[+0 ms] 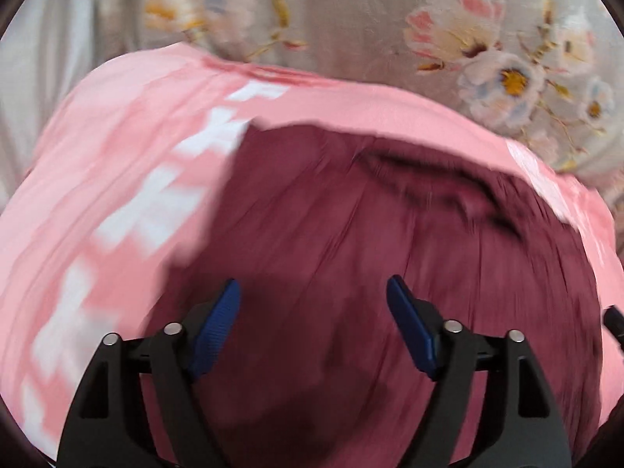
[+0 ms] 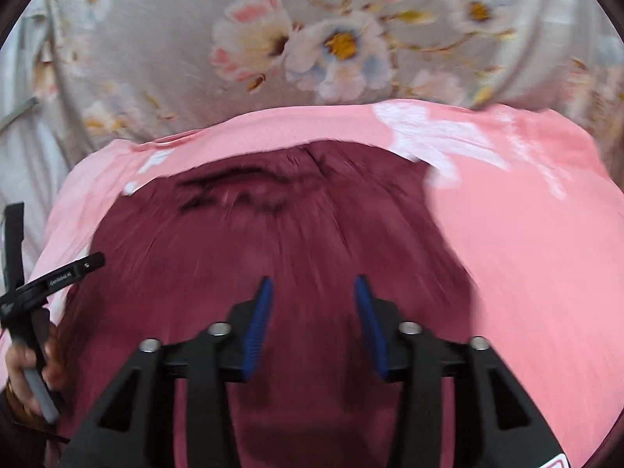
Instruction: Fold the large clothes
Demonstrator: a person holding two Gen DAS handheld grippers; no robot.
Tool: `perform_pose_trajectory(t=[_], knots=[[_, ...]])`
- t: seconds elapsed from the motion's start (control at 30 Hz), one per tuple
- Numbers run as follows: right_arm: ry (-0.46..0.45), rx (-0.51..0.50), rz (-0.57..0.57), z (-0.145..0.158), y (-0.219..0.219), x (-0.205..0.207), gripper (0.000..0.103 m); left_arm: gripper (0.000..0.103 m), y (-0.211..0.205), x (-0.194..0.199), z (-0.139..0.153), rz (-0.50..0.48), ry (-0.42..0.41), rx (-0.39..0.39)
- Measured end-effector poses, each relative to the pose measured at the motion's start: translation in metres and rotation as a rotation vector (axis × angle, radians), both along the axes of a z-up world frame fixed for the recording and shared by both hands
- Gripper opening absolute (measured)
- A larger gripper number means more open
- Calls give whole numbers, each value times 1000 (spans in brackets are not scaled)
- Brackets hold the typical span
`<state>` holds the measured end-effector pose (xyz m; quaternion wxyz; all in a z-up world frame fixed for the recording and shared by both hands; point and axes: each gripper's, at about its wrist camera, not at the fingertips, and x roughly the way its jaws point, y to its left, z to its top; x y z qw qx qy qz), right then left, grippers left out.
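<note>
Maroon garment (image 1: 331, 234), in the left wrist view: filling the centre and lower half of the frame, spread over a pink garment with white lettering (image 1: 117, 163), itself on a flowered bedsheet (image 1: 370, 19) across the top. Soft, light, limp by the look of the fine creases; likely to sag and drag when lifted, so best pinched at a hem or corner rather than mid-panel. A dark puckered fold right of centre, probably the neckline; upper left corner of the maroon cloth lying over the white letters. Left gripper (image 1: 314, 292) at the bottom of the frame, blue pads (image 1: 216, 323) spread wide, nothing between them, maroon cloth directly beyond the tips. Touching the cloth or hovering: cannot tell, much motion blur.

In the right wrist view: same maroon garment (image 2: 273, 241) across the centre, pink garment (image 2: 526, 253) showing as a band above it and a broad area at right, flowered bedsheet (image 2: 156, 58) across the top. Right gripper (image 2: 312, 292) at bottom centre, blue pads (image 2: 259, 323) apart, a narrower gap than on the other tool, gripping nothing; cloth straight ahead of the tips and running under them. At the left edge, part of the other tool, held in a hand (image 2: 23, 370). Nearest graspable edge probably the maroon hem at the lower left, or the right border against the pink.
</note>
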<state>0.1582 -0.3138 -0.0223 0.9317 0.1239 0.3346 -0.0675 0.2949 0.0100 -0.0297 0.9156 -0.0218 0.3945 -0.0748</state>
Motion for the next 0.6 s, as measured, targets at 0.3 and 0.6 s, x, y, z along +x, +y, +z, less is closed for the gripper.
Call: perform_pose_trajectory(t=[0.3,0.6], knots=[[32,38,-155,-29,-13,-198,69,78,146,-133,-31,226,137,-113],[58,289,-240,-61,-30,-228,70,78,169,-164,-33,260,169,-251]])
